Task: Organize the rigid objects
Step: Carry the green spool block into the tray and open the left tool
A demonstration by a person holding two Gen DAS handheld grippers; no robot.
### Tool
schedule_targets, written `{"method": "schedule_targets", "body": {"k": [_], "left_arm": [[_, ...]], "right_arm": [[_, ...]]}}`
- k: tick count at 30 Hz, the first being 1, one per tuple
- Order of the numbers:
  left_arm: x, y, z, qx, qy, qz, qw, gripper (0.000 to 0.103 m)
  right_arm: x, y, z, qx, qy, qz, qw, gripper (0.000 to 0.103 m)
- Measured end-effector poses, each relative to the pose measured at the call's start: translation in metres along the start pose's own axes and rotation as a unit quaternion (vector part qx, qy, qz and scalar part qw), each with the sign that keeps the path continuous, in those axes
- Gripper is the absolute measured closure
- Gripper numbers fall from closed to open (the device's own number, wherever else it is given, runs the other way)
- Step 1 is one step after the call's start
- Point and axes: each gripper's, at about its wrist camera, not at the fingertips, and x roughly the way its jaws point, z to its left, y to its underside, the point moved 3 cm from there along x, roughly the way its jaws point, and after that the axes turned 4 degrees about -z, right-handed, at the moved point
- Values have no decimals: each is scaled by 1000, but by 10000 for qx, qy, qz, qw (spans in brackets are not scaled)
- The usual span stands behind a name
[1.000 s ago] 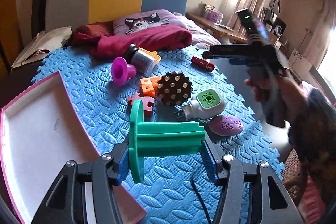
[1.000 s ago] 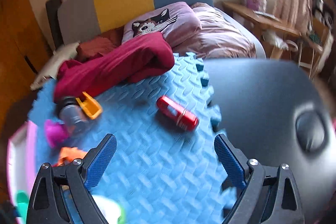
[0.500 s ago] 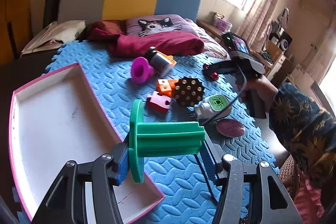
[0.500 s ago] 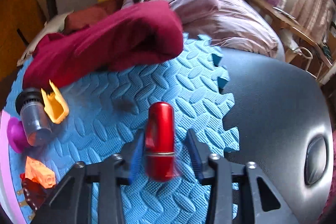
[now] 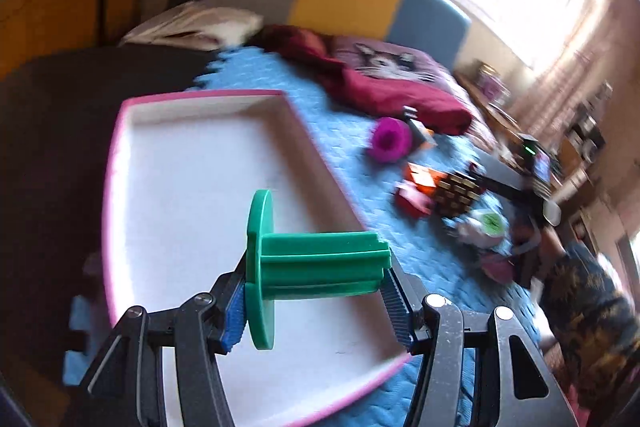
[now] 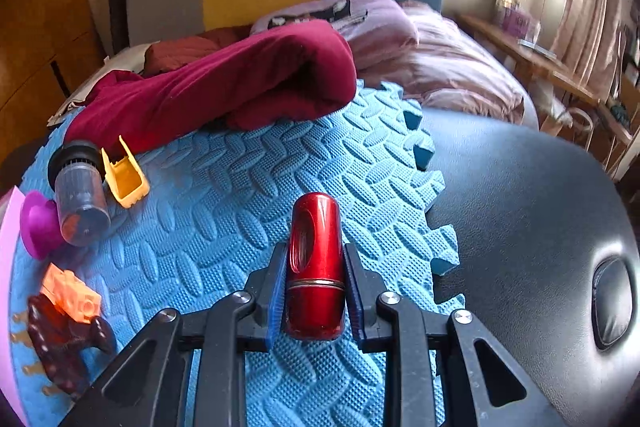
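Note:
My left gripper is shut on a green plastic spool, held by its two ends and hanging over the white tray with a pink rim. In the right wrist view my right gripper is shut on a red metal cylinder that lies on the blue foam mat; its blue pads press both sides. The other gripper and a patterned sleeve show at the right of the left wrist view.
Loose on the mat: a magenta funnel, a grey jar with black cap, a yellow scoop, an orange brick, a brown studded piece. A crimson cloth lies behind. A dark cushioned surface borders the mat's right.
My left gripper swung left with the spool, from over the mat to over the tray. My right gripper came down and shut on the red cylinder.

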Motion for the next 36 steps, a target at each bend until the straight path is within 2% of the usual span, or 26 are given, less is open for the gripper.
{"method": "schedule_targets", "body": {"k": [4, 8, 12, 19, 28, 31, 33, 36], "left_arm": [[0, -13, 26, -366, -277, -101, 9989, 44], [10, -33, 29, -231, -554, -248, 9979, 44], [29, -55, 29, -227, -646, -276, 9973, 44], [83, -86, 31, -73, -905, -59, 9959, 44], [124, -100, 33, -49, -1081, 98, 9941, 44], [126, -99, 34, -89, -1066, 113, 9942, 35], [120, -97, 34, -104, -1062, 34, 9943, 26], [109, -91, 35, -118, -1071, -1, 9942, 26]], "right_arm": [[0, -1, -2, -6, -22, -24, 10000, 77], [-1, 1, -1, -38, 15, -35, 10000, 77], [-2, 1, 0, -46, 24, -40, 10000, 77], [-3, 2, 1, -37, 18, -41, 10000, 77], [-2, 1, 1, -39, 24, -40, 10000, 77], [-2, 1, 0, -37, 24, -40, 10000, 77], [-2, 1, 0, -40, 27, -41, 10000, 77], [-2, 1, 0, -43, 31, -41, 10000, 77]]}}
